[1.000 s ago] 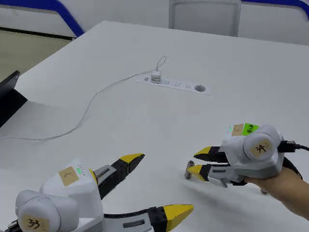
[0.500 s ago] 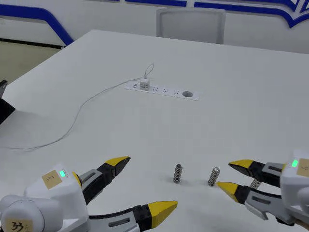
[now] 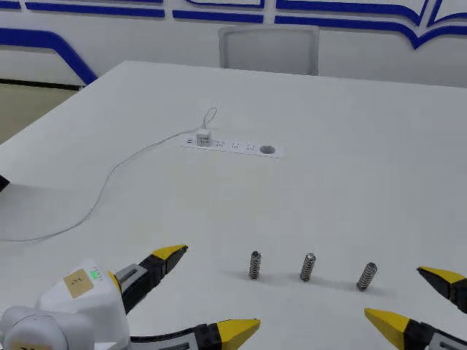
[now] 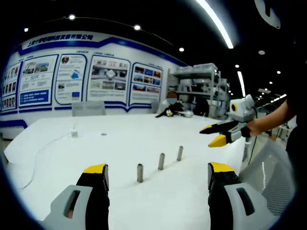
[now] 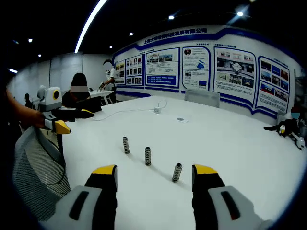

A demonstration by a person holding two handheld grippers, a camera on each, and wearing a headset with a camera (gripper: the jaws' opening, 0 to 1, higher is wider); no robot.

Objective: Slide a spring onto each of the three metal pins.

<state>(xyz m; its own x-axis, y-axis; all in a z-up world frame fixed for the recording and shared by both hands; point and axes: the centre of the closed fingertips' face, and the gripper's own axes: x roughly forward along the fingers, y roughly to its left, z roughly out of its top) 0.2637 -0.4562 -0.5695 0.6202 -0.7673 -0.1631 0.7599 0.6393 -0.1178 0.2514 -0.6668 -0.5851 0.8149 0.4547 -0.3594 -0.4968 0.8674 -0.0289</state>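
Head view: three springs stand in a row on the white surface [image 3: 350,160], in the lower centre of the frame. The left spring [image 3: 255,265], the middle spring [image 3: 308,267] and the right spring [image 3: 366,276] are set apart from one another and do not touch. Each stands roughly upright, and the right spring leans slightly. The middle spring shows a rounded metal tip at its top; whether a pin runs inside each coil cannot be told. The left gripper [image 3: 208,292] sits at the lower left of the frame in the released state, with its yellow-tipped jaws spread wide and pointing toward the row, apart from the left spring. The right gripper [image 3: 408,297] enters at the lower right edge, also released, with its jaws spread and their tips near the right spring without touching it. A power strip [image 3: 230,145] lies on the surface in the upper centre of the frame and carries a white plug [image 3: 203,137] at its left end. A thin cable [image 3: 109,182] runs from it toward the left edge. A chair [image 3: 268,49] stands behind the far edge of the surface. Left gripper view: the row of springs stands above and between the open jaws, and the right gripper is in the right of the frame, held by a hand. Right gripper view: the three springs run diagonally from the centre left down toward the gap between the open jaws.
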